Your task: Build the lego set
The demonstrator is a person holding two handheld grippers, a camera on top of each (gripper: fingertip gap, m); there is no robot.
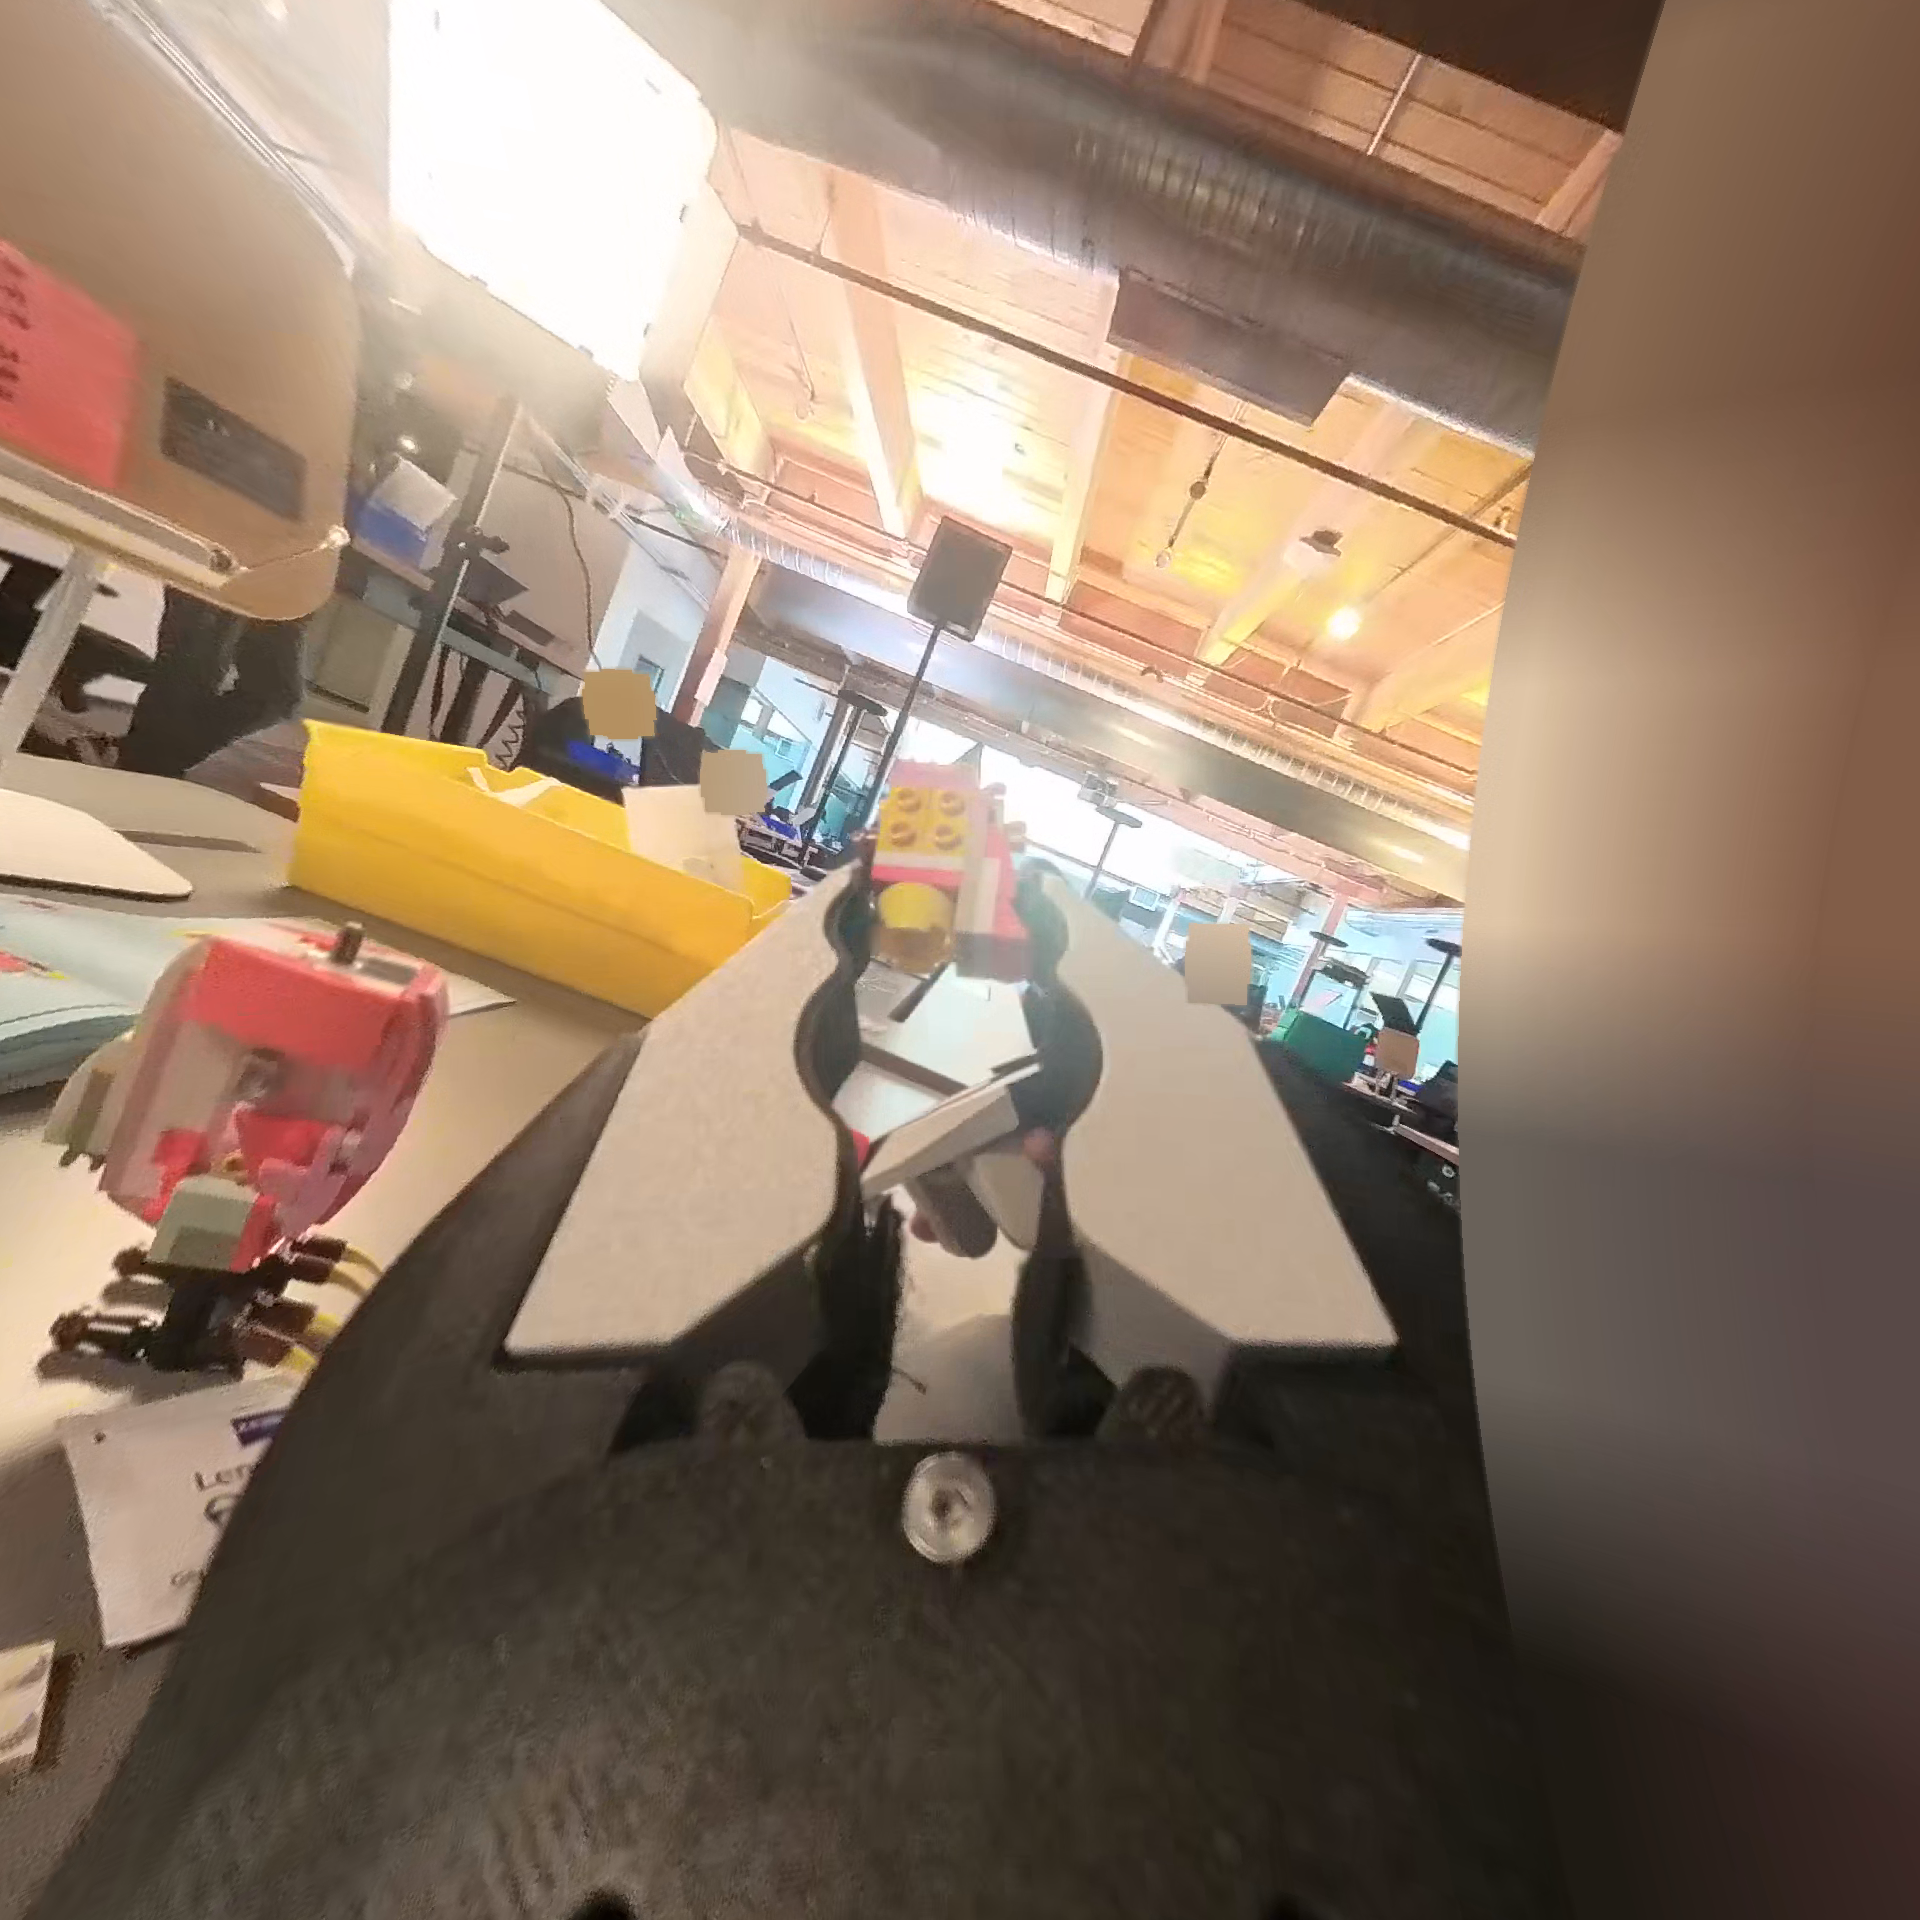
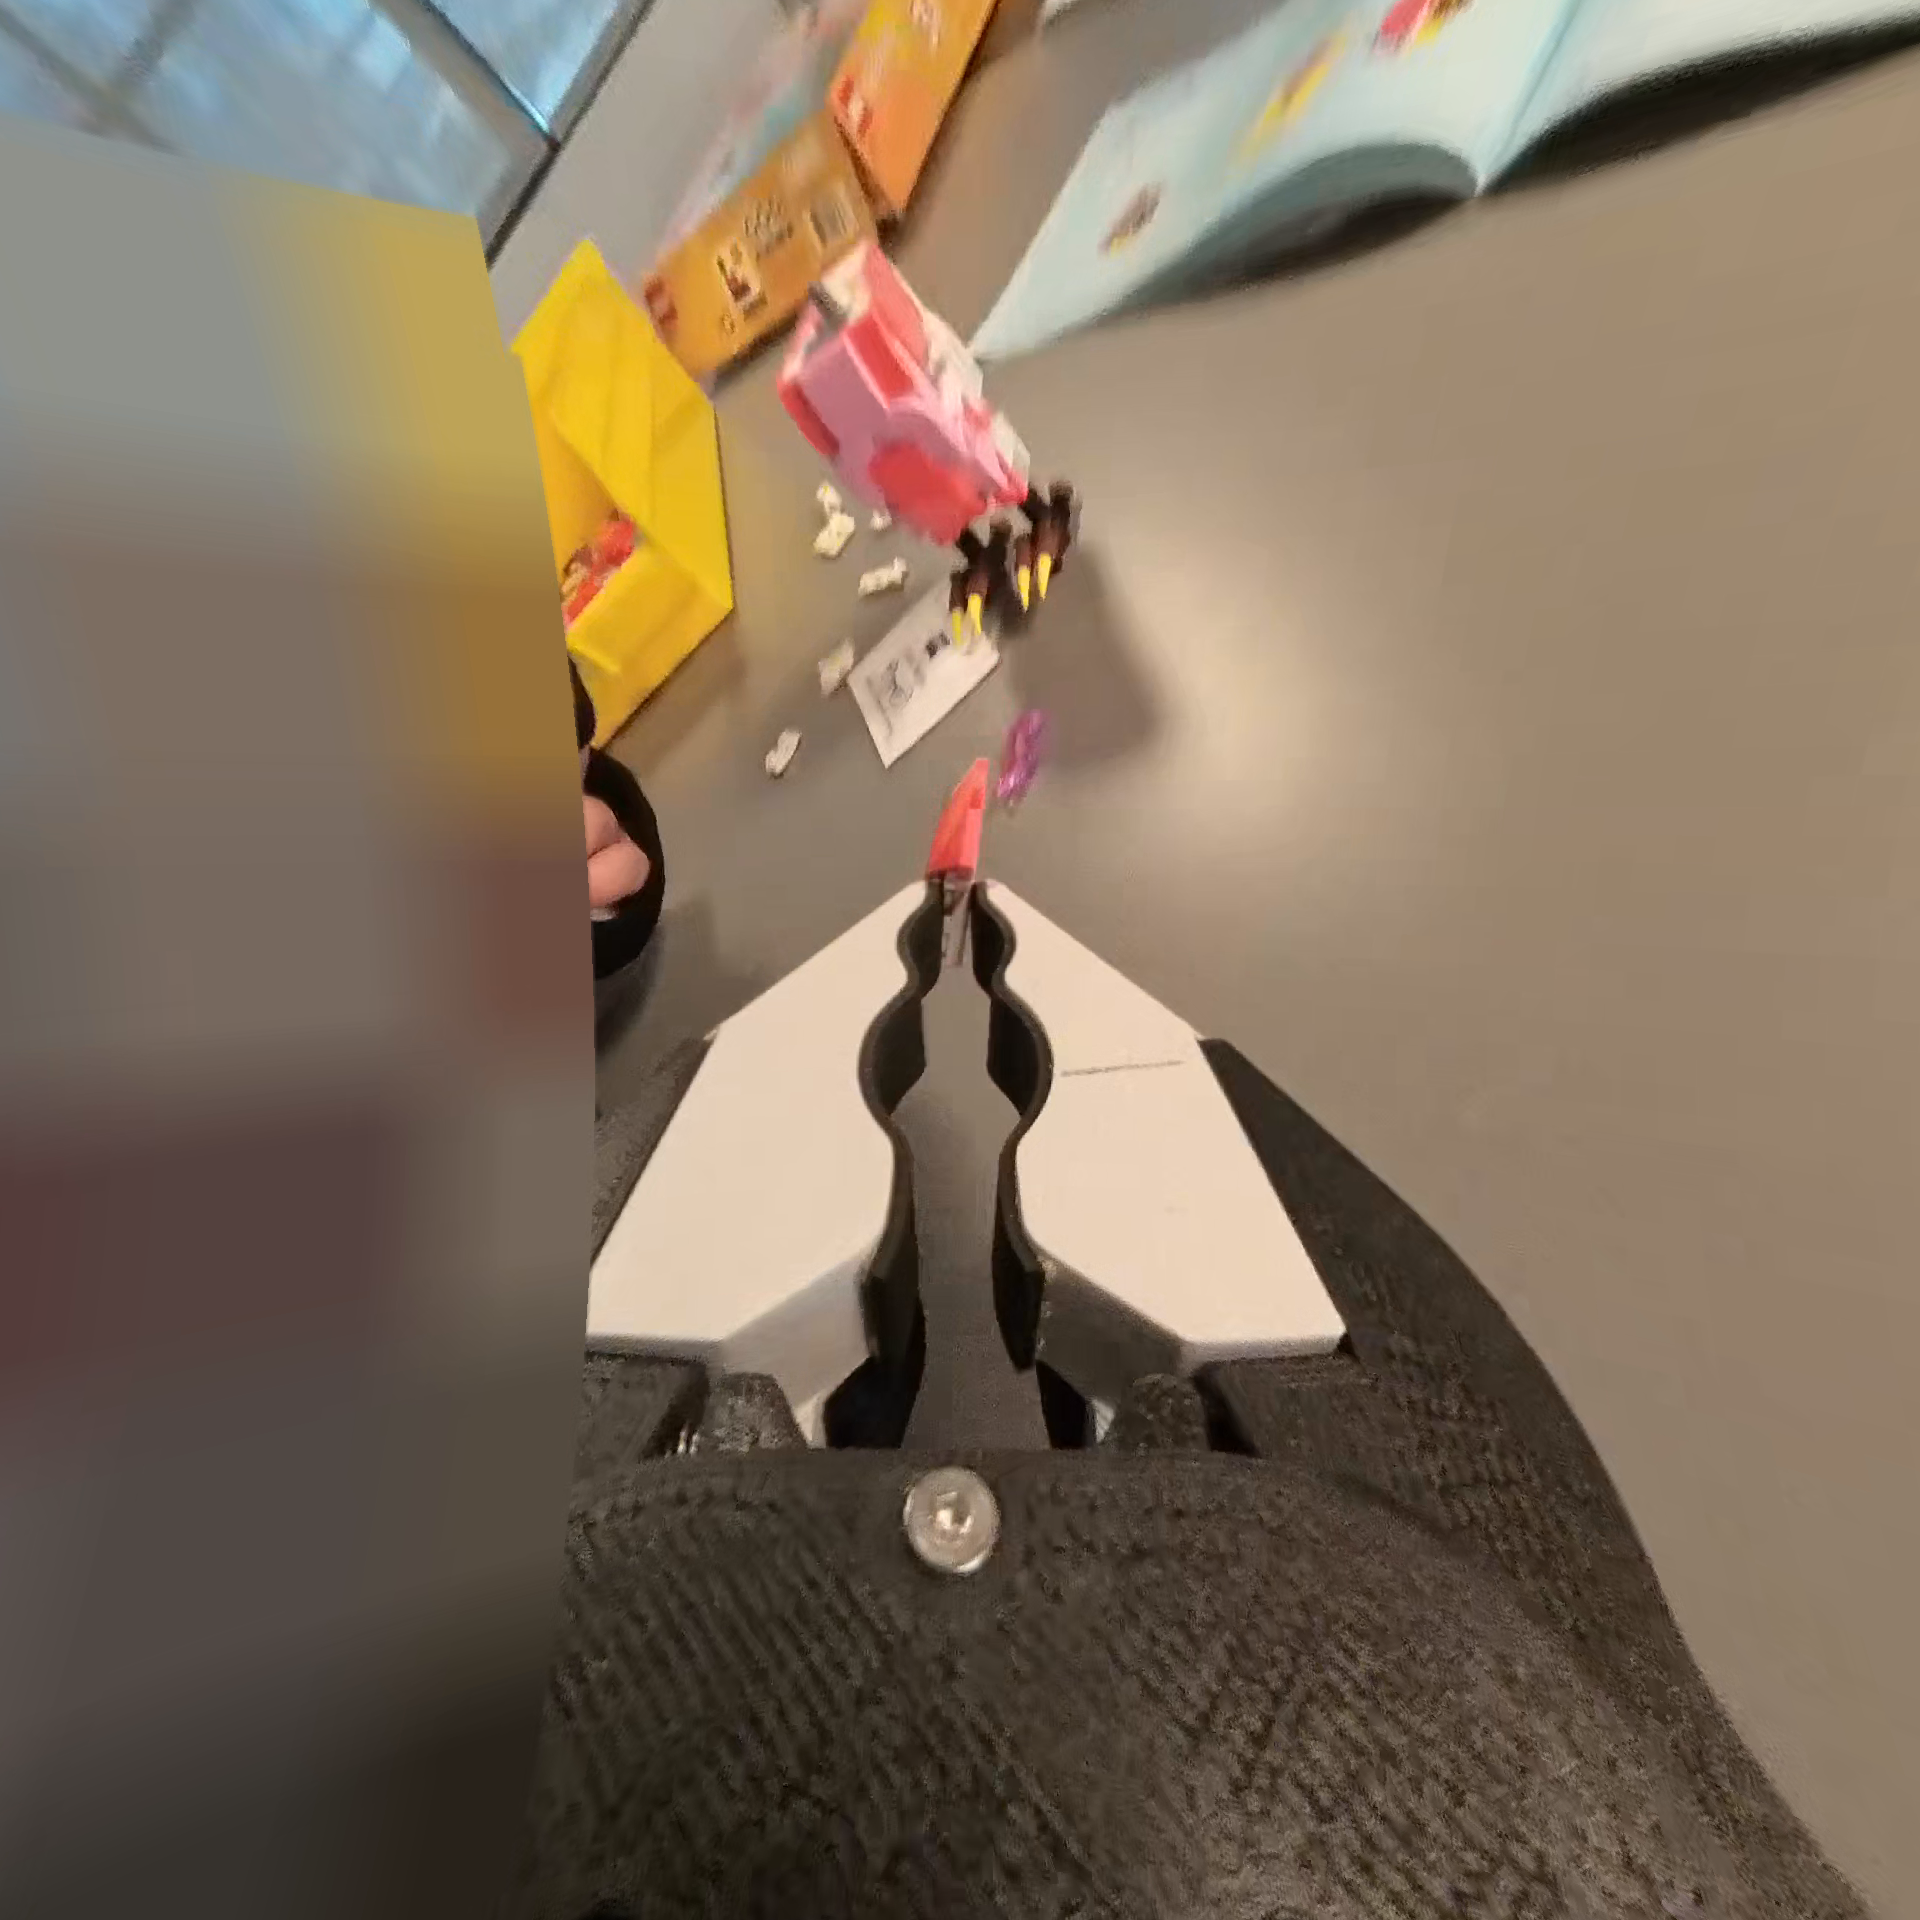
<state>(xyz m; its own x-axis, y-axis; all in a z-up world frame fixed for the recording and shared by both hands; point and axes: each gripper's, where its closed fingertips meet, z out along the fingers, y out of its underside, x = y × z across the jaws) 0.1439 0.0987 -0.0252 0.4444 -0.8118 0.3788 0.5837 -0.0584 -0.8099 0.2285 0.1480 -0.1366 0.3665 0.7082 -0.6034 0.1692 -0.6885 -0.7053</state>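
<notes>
Left tool point(image 1: 951, 904) grips a red-yellow brick cluster point(image 1: 940, 862); right tool point(image 2: 956, 894) pinches a red piece point(image 2: 961, 826).

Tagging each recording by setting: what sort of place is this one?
Probably an open workshop or lab hall: exposed timber ceiling with a ribbed duct, stands and work tables far back, and a grey table with a brick model and yellow bin.

At my ten o'clock sits a yellow bin point(image 1: 499, 862). An open booklet point(image 2: 1351, 135) lies at one o'clock, orange boxes point(image 2: 831, 177) at eleven.
</notes>
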